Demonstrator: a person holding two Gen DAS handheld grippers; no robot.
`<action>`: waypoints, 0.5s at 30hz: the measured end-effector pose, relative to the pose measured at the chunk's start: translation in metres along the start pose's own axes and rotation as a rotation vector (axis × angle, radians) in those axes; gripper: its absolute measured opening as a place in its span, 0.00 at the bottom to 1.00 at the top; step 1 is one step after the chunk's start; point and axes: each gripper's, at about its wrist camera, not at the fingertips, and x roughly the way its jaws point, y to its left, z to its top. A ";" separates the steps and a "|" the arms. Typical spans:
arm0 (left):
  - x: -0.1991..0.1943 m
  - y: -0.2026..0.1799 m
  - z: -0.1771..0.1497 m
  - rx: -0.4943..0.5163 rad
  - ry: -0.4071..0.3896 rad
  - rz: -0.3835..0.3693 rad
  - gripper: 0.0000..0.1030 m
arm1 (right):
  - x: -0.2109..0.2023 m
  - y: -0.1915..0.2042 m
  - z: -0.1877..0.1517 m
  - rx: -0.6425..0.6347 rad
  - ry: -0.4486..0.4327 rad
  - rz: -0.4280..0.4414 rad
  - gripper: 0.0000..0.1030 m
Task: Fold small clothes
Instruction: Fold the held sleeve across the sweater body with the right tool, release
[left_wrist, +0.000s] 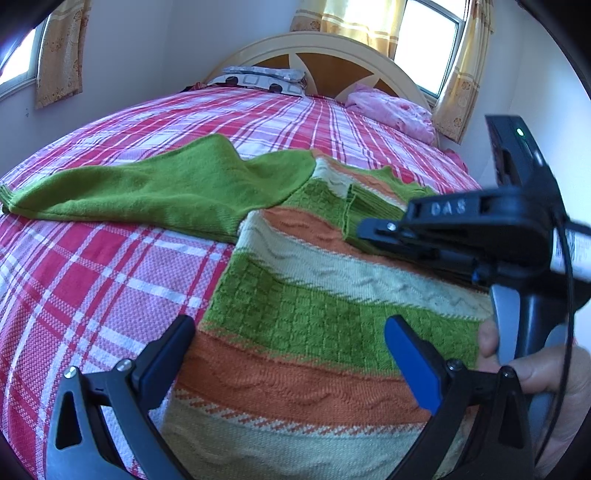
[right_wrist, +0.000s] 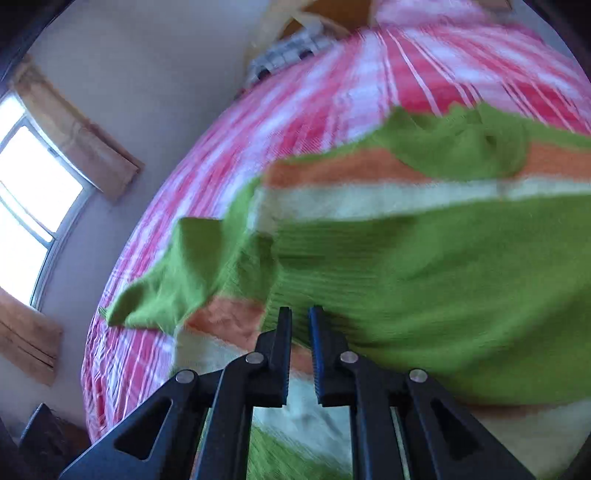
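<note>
A striped knit sweater (left_wrist: 295, 321) in green, orange and cream lies flat on the bed. Its plain green left sleeve (left_wrist: 147, 188) stretches out to the left. The ribbed green right sleeve (left_wrist: 373, 210) is folded across the chest and fills the right wrist view (right_wrist: 424, 277). My left gripper (left_wrist: 288, 332) hangs open, straddling the sweater's lower body, with nothing pinched. My right gripper (left_wrist: 369, 230) comes in from the right with its jaws shut (right_wrist: 300, 314). Its tips rest at the folded sleeve's edge. I cannot tell whether any cloth is caught between them.
The bed's red, pink and white plaid cover (left_wrist: 92, 280) spreads left and beyond the sweater. Patterned pillows (left_wrist: 258, 79) and a crumpled pink cloth (left_wrist: 391, 110) lie by the headboard (left_wrist: 332, 66). A hand (left_wrist: 535, 373) holds the right gripper's handle.
</note>
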 end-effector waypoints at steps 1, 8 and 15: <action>0.000 0.000 0.000 0.003 0.002 0.003 1.00 | 0.003 0.001 0.001 0.009 0.018 0.019 0.10; 0.001 0.002 0.002 -0.008 0.007 -0.008 1.00 | -0.071 -0.014 -0.020 0.074 -0.105 -0.058 0.10; -0.020 0.041 0.014 -0.137 0.025 -0.053 1.00 | -0.129 -0.039 -0.082 0.059 -0.142 -0.232 0.11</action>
